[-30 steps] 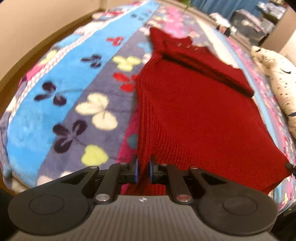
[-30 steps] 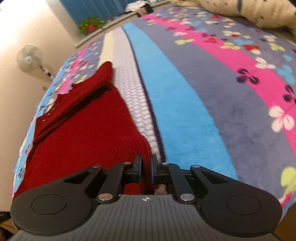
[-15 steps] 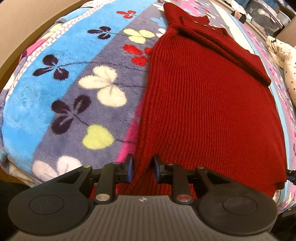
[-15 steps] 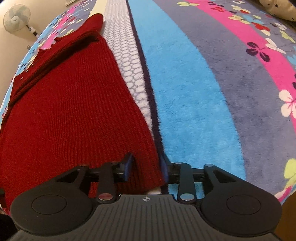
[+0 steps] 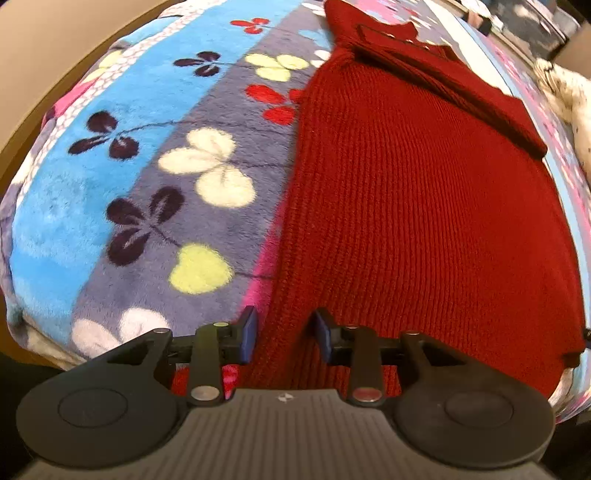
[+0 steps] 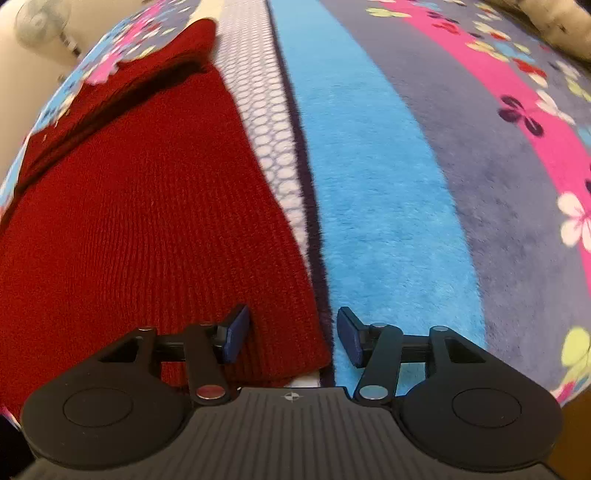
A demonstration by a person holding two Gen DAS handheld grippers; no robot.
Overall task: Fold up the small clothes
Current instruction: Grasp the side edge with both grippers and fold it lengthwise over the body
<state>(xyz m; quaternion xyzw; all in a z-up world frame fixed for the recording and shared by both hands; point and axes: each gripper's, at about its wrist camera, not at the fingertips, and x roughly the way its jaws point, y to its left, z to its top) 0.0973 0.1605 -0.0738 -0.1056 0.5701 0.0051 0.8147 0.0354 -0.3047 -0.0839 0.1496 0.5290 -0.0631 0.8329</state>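
Note:
A dark red knitted sweater (image 5: 424, 206) lies flat on a striped flowered blanket (image 5: 140, 177), its sleeves folded across the far end. My left gripper (image 5: 284, 338) hovers over the sweater's near left corner; its jaws are opening, the knit lies between the blue pads (image 5: 248, 334) without being pressed. In the right wrist view the same sweater (image 6: 140, 221) fills the left half. My right gripper (image 6: 291, 334) is over the near right corner, jaws opening, the hem corner lying loose between its pads (image 6: 236, 328).
The blanket (image 6: 388, 177) spreads wide to the right of the sweater. A spotted cream pillow (image 5: 569, 96) lies at the far right. A standing fan (image 6: 40, 22) is beyond the bed's far left. The bed edge drops off just below both grippers.
Both grippers went from shut on the sweater's near hem corners to open, letting the fabric go. The cameras tipped downward, so the sweater now lies flat and larger in view.

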